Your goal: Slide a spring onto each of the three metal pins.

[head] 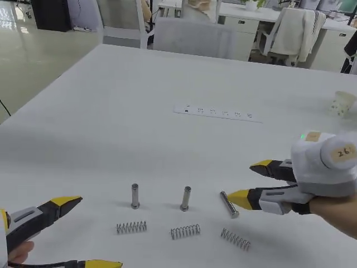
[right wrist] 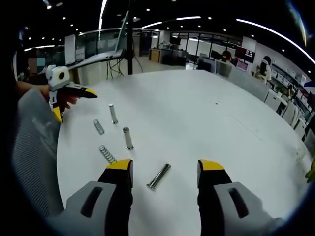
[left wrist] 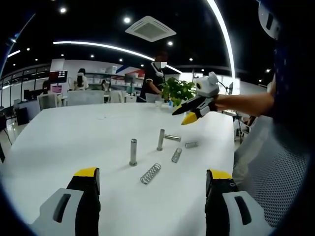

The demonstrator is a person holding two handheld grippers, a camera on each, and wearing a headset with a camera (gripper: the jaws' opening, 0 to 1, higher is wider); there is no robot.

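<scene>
On the white table point(head: 111, 111) two metal pins stand upright, the left pin point(head: 135, 196) and the middle pin point(head: 186, 199). A third pin point(head: 228, 204) lies on its side at the right. Three springs lie in a row in front of them: left spring point(head: 131, 226), middle spring point(head: 185, 230), right spring point(head: 235, 239). My right gripper point(head: 251, 181) is open just right of the lying pin point(right wrist: 158, 176), which sits between its open jaws. My left gripper point(head: 83, 231) hovers open and empty at the lower left, facing the nearest spring point(left wrist: 150, 173) and pin point(left wrist: 133, 152).
A power strip point(head: 216, 112) is set into the table beyond the pins. A paper cup point(head: 341, 103) stands at the far right. Chairs, one draped with a jacket point(head: 293, 30), stand past the table's far edge.
</scene>
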